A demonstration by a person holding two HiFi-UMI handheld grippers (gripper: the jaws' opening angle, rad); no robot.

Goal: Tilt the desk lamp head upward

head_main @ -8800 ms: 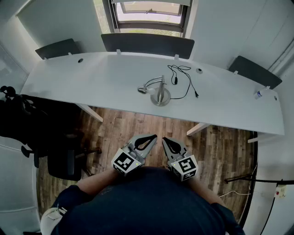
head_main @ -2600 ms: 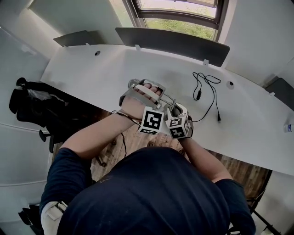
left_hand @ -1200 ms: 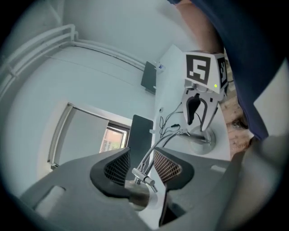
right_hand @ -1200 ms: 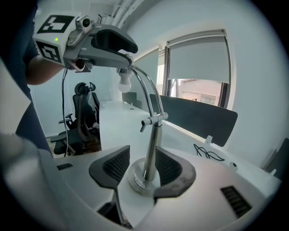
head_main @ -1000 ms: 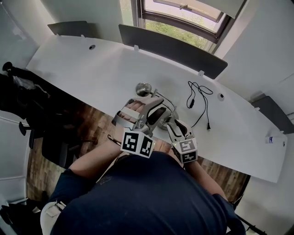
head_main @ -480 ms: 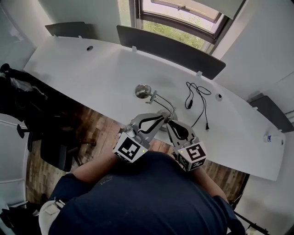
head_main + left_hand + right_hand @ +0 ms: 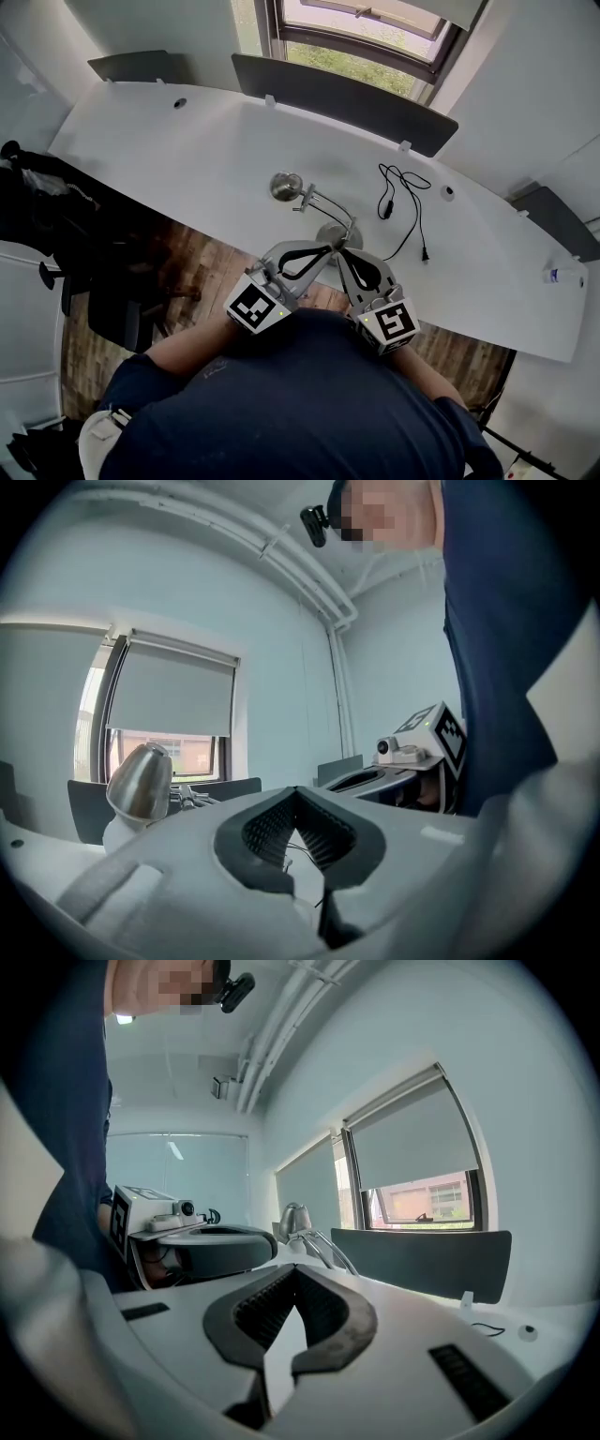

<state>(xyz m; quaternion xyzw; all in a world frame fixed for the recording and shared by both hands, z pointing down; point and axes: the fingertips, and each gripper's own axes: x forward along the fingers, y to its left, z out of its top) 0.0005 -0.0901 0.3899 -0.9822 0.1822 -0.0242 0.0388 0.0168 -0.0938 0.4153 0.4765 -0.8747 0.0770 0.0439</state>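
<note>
The silver desk lamp stands near the front edge of the white desk (image 7: 178, 150). Its round base (image 7: 334, 234) is close to me and its thin arm slopes up to the left. The cone-shaped head (image 7: 284, 186) is at the far end of that arm. My left gripper (image 7: 330, 249) and right gripper (image 7: 343, 255) hover side by side just in front of the base, both shut with nothing in them. The lamp head (image 7: 139, 780) shows left of the closed tips of my left gripper (image 7: 296, 791). It also rises behind my right gripper (image 7: 296, 1269) as a small lamp head (image 7: 293, 1218).
A black cable (image 7: 401, 192) lies on the desk right of the lamp. Grey screen panels (image 7: 342, 89) line the desk's back edge under a window. A small bottle (image 7: 553, 276) sits at the far right end. Dark clothing and a chair (image 7: 47, 216) stand at the left over wooden floor.
Both grippers have drawn back from the lamp towards my body and their jaws have closed. The lamp now stands alone with its head out to the left.
</note>
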